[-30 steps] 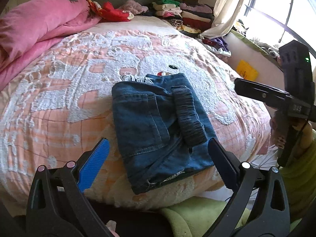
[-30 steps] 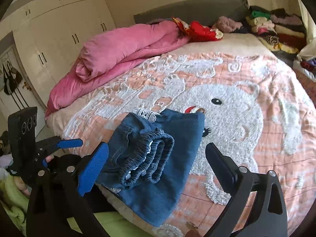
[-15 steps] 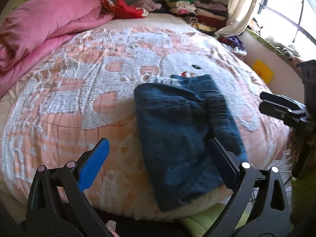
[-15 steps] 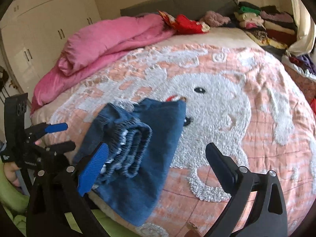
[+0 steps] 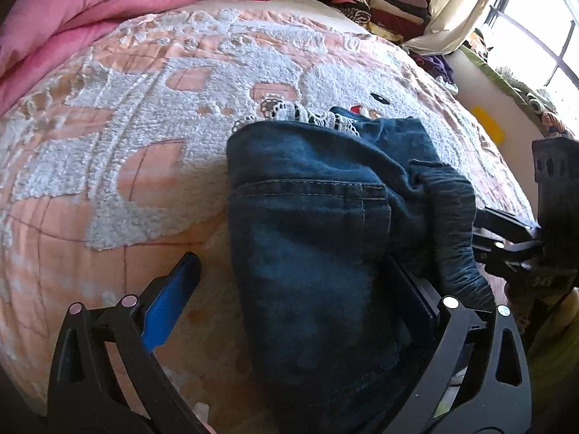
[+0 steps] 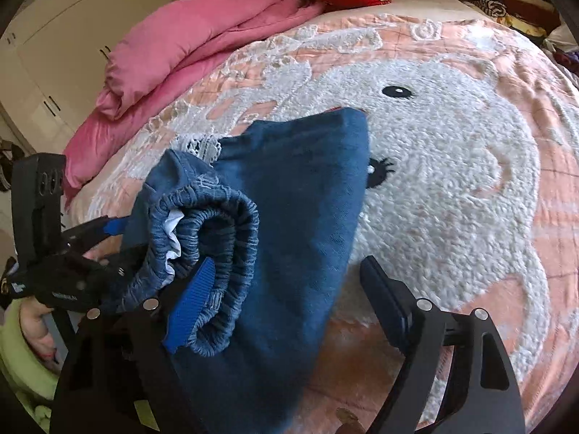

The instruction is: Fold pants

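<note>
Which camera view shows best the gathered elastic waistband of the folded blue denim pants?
The right wrist view: the elastic waistband faces the camera, with its layered ruching and white lining visible. The left wrist view shows it only side-on, as a dark ridge on the pants' right edge.

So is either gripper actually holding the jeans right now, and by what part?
Neither grips yet. Both the left gripper and right gripper straddle the folded jeans, jaws open; the right's have just been closing.

Daylight floods in from the overexposed paned window (image 5: 535,29) at right. Folded blue denim pants (image 5: 318,238) show slight blur nearby; fisheye edges curve and darken.
</note>
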`<control>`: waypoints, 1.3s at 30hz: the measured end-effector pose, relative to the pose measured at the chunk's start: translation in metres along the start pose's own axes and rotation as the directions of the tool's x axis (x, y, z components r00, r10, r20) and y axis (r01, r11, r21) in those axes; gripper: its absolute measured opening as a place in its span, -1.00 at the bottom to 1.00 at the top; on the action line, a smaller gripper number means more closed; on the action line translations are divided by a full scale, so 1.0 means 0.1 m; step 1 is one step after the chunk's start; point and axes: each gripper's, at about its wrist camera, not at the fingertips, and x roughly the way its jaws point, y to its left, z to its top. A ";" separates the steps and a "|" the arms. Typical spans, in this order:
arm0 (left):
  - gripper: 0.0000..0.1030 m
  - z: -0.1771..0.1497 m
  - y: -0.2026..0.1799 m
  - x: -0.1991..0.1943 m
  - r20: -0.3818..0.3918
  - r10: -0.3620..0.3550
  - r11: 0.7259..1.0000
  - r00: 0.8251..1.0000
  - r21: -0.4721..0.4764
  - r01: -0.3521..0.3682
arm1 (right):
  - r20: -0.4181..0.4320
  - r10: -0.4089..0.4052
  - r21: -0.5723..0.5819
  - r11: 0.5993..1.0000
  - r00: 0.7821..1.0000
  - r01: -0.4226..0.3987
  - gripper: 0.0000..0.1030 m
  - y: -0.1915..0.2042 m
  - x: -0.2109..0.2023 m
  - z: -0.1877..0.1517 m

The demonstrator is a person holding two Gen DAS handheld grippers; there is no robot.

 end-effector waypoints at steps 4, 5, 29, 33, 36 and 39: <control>0.34 0.02 -0.03 0.00 0.011 -0.034 0.999 0.999 0.012 0.034 | -0.004 0.084 -0.031 0.996 0.996 -0.084 -0.38 0.05 0.02 0.04; 0.15 0.04 -0.05 -0.01 0.010 -0.052 0.999 0.999 0.013 0.052 | -0.004 0.105 -0.037 0.994 0.994 -0.105 -0.51 0.08 0.03 0.06; 0.36 0.69 0.03 0.16 0.046 0.057 0.996 0.997 0.060 -0.060 | 0.057 -0.168 -0.128 0.976 0.984 0.174 -0.05 0.05 0.20 0.70; 0.48 0.64 0.08 0.24 0.027 0.055 0.998 0.998 0.042 -0.056 | 0.028 -0.184 -0.087 0.979 0.983 0.185 0.04 -0.09 0.31 0.60; 0.49 0.62 0.08 0.23 0.030 0.051 0.998 0.998 0.036 -0.052 | 0.036 -0.191 -0.080 0.978 0.981 0.194 0.09 -0.06 0.28 0.58; 0.56 0.60 0.07 0.17 0.041 0.058 0.998 0.997 0.038 -0.060 | 0.058 -0.202 -0.077 0.975 0.978 0.206 0.35 -0.03 0.20 0.58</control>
